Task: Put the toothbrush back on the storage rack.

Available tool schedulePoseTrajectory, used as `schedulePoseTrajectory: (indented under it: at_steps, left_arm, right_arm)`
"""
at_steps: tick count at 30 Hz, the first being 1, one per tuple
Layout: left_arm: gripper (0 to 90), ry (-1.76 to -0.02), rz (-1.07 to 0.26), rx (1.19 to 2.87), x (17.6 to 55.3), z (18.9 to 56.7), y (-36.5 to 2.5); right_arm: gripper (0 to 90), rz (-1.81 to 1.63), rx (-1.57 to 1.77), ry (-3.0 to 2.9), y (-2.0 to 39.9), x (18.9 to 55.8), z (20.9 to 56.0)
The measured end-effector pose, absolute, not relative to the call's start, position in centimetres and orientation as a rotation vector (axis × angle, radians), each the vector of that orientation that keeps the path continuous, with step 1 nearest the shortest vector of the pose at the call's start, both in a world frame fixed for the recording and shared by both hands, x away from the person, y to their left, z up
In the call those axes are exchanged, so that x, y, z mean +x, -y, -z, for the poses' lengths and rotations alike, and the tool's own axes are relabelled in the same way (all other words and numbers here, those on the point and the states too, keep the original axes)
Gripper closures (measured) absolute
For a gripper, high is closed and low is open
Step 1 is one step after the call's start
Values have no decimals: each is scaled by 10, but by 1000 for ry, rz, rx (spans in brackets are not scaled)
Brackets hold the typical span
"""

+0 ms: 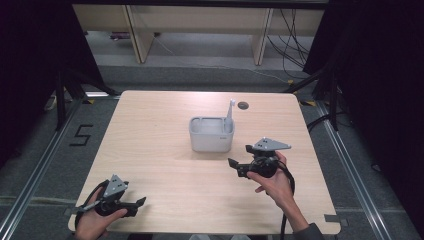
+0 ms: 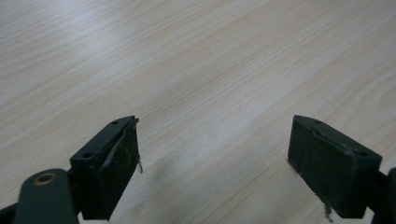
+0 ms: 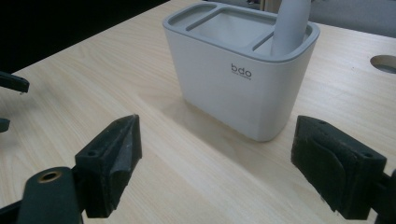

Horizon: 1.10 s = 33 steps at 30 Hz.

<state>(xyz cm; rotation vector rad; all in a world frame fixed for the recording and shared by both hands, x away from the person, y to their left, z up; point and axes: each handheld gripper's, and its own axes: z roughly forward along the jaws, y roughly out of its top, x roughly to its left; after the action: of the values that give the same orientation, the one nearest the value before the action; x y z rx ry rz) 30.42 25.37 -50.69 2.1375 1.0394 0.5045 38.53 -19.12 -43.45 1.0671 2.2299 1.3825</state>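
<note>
My left gripper (image 1: 134,204) sits low over the near left corner of the pale wood-grain bench (image 1: 165,150), held in my left hand (image 1: 95,220). Its fingers (image 2: 116,158) are spread wide with nothing between them; the left gripper view shows bare wood grain beyond them.

My right gripper (image 1: 239,162) is held in my right hand (image 1: 275,182) above the bench, right of centre, pointing left and a little away from me. Its fingers (image 3: 114,154) are also wide apart and hold nothing.

Grey rectangular plastic caddy (image 1: 211,134) stands upright near the middle of the bench, just beyond and left of my right gripper, not touching it. In the right gripper view the caddy (image 3: 238,79) stands ahead of the open fingers, marked "bdo" on its side, its top divided into compartments. A pale grey upright handle-like piece (image 3: 290,23) rises from the narrow compartment at one end; in the high view it (image 1: 230,111) leans slightly at the caddy's far right corner. What it is, I cannot tell.

Round dark grommet hole (image 1: 243,105) lies in the bench beyond the caddy.
</note>
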Motion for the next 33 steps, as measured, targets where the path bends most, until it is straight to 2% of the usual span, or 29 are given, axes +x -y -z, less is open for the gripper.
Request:
schedulePoseTrajectory:
  at_steps: [14,15,24,25,28,29,31,33]
  left_arm:
    - [159,-1032,-510,2165,304,505,-255]
    - [159,-1056,-500,2105,303,507,-252]
    - [159,-1059,-499,2101,303,507,-252]
    - [159,-1026,-511,2179,303,504,-256]
    - [159,-1029,-510,2173,303,504,-256]
    - [159,-1056,-501,2110,303,507,-252]
    - [159,-1027,-511,2177,303,504,-256]
    - [159,-1024,-512,2169,303,505,-255]
  right_arm:
    - [169,-1368,1122,-2246,194,375,441]
    - [169,-1384,1095,-2257,194,376,444]
    - [169,-1377,1110,-2267,197,369,452]
    - [169,-1362,1099,-2263,198,369,452]
    - [169,-1359,1118,-2271,199,368,453]
    - [169,-1373,1126,-2265,199,367,454]
    - [170,-1374,1129,-2280,199,366,455]
    - [172,-1368,1155,-2291,199,363,454]
